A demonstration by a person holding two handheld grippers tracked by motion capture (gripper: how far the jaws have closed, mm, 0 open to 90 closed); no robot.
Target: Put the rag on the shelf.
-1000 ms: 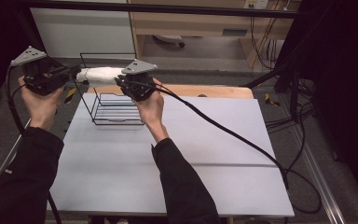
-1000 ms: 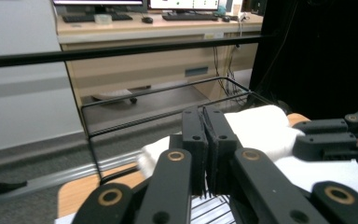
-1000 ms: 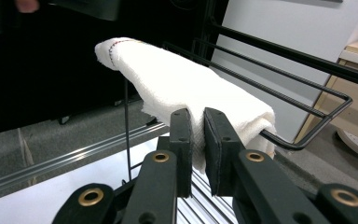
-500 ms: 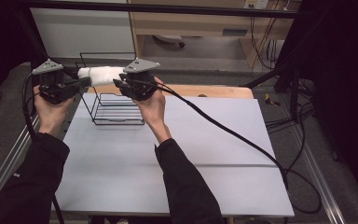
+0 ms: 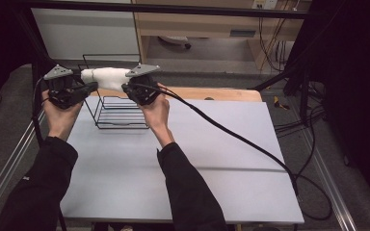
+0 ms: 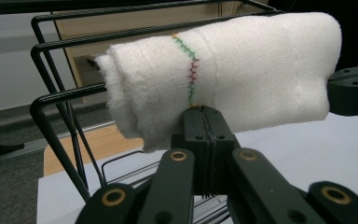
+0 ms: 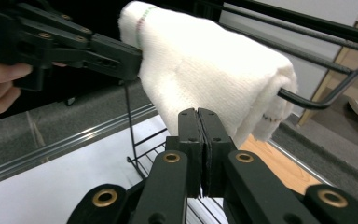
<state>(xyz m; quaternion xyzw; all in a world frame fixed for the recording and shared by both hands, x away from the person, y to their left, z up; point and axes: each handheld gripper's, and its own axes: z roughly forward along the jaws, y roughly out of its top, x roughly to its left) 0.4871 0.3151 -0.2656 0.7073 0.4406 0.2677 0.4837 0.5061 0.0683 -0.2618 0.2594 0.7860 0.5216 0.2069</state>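
A rolled white towel [image 5: 108, 77] with a coloured stitch line hangs on the top rail of a black wire rack [image 5: 120, 126]. Rack wire [image 6: 51, 121] runs into the towel [image 6: 242, 70] and comes out the other side [image 7: 326, 100]. My left gripper [image 5: 94, 86] is shut, its tips [image 6: 204, 111] against the towel's lower edge at the left end. My right gripper [image 5: 125, 88] is at the other end; its jaws have just closed, and no cloth shows between them [image 7: 198, 113] under the towel [image 7: 205, 65]. Each gripper shows in the other's view: right [image 6: 354, 88], left [image 7: 133, 58].
The rack stands at the far left of a white table [image 5: 212, 159]. A wooden board [image 5: 212, 94] lies along the far edge. The right gripper's black cable [image 5: 231, 134] trails across the table to the right. A metal rail [image 5: 9, 163] runs along the left side.
My left hand has come in from the left and sunk a little, bringing its gripper to the towel's left end. The towel and the right hand have stayed put.
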